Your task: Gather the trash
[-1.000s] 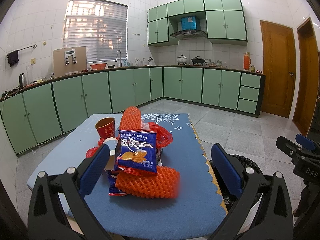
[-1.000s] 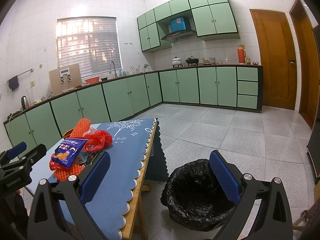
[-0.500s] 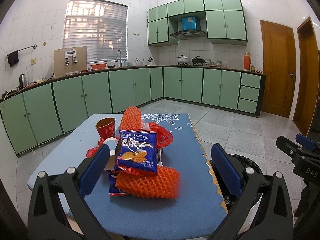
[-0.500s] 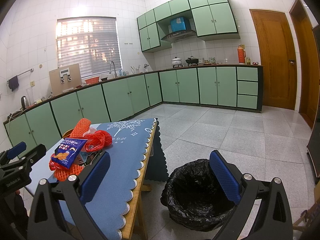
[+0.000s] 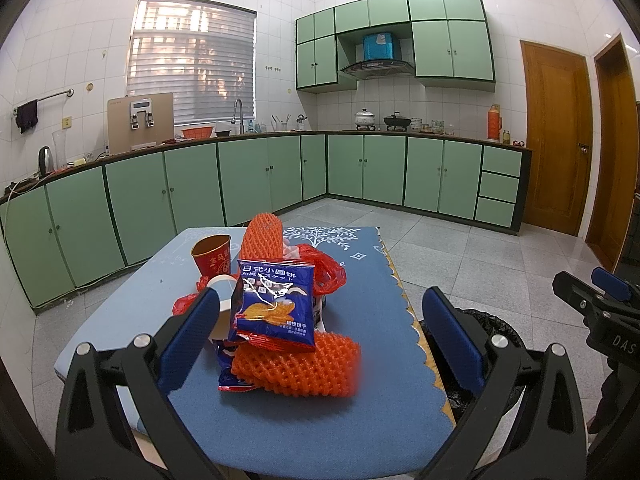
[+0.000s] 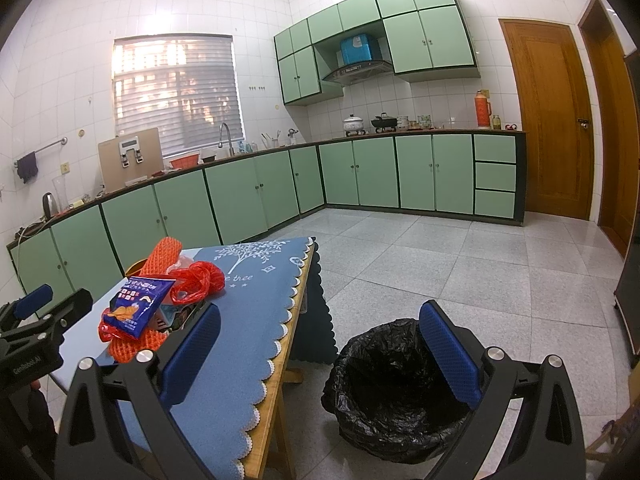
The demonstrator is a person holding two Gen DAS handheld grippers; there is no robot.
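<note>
Nearest the left wrist camera: left gripper (image 5: 320, 336), fingers spread wide, holding nothing, touching nothing. Between and just beyond its fingers, on the blue tablecloth (image 5: 304, 420): orange foam net (image 5: 298, 368) lying flat; blue snack packet (image 5: 275, 304) propped on it; white cup (image 5: 222, 298) beside the left finger; red plastic bag (image 5: 326, 270); red paper cup (image 5: 212, 260), upright; second foam net (image 5: 262, 238) leaning up behind.

Nearest the right wrist camera: right gripper (image 6: 320, 354), fingers wide apart, empty. Between them, on the floor beside the table: bin lined with a black bag (image 6: 394, 392). Trash pile lies to its left.

Beyond: green cabinets (image 5: 424, 174), wooden door (image 5: 554, 136).
</note>
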